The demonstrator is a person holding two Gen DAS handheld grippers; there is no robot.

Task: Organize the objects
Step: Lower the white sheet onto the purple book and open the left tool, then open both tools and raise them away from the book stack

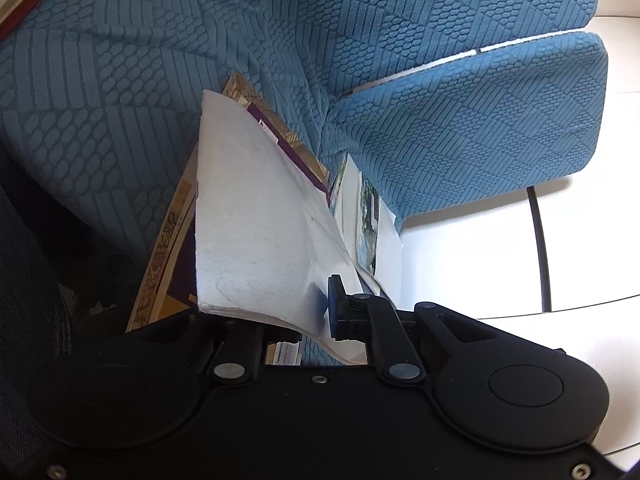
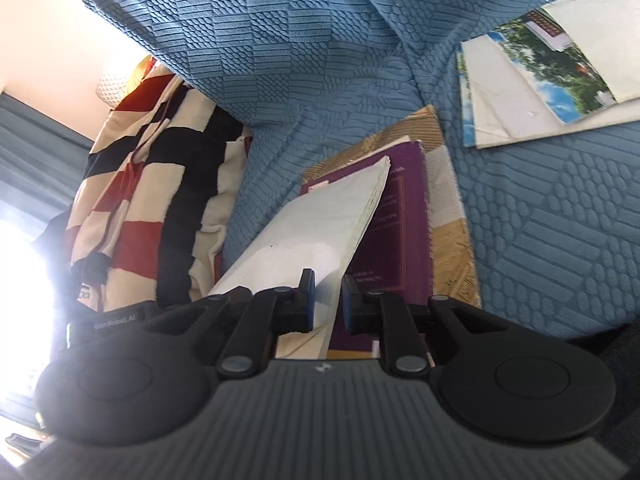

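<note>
On blue sofa [image 2: 540, 220], both grippers [image 2: 326, 300] [image 1: 320, 312] narrowly clamp white booklet [image 2: 320, 220] above purple book [image 2: 400, 220].

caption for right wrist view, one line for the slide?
Right gripper lowers a white booklet onto a purple book on the blue sofa.

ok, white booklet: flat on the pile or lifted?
Lifted. The white booklet is tilted, near edge raised in both grippers, far edge resting on the purple book.
</note>
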